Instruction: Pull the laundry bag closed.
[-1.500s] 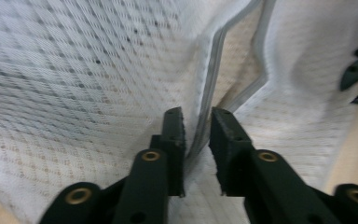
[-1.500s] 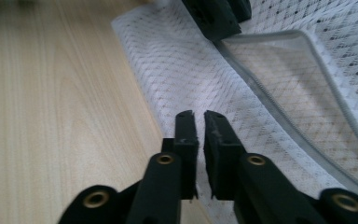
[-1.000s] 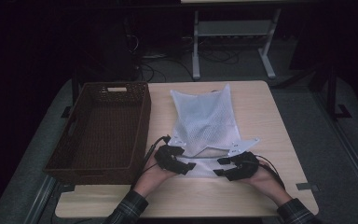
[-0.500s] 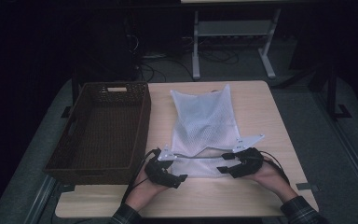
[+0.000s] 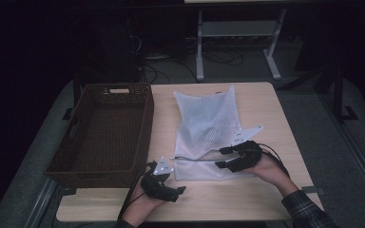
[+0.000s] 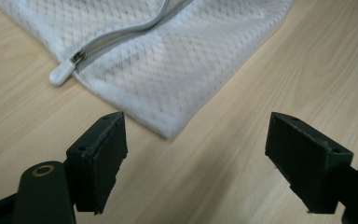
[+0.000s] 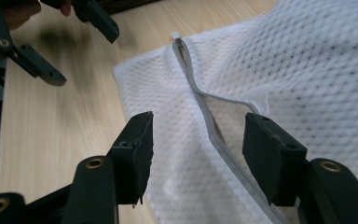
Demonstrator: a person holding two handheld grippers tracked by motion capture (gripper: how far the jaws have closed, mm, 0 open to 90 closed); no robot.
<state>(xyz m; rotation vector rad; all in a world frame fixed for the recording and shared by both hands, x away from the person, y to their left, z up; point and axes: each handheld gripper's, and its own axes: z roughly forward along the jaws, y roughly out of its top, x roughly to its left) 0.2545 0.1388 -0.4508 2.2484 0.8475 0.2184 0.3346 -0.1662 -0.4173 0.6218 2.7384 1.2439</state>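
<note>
Since the earlier picture, the left gripper [image 5: 171,183] has slid away from the white mesh laundry bag [image 5: 204,128] toward the lower left of the high view. Its jaws have just been opening and hold nothing. The right gripper [image 5: 224,157] sits over the bag's grey zipper [image 7: 205,107], jaws apart, nothing pinched. The bag lies flat in the middle of the wooden table [image 5: 275,123], right of the brown wicker basket [image 5: 76,142].

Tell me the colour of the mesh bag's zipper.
Grey zipper on the white mesh bag, clearest in the left gripper view.
</note>
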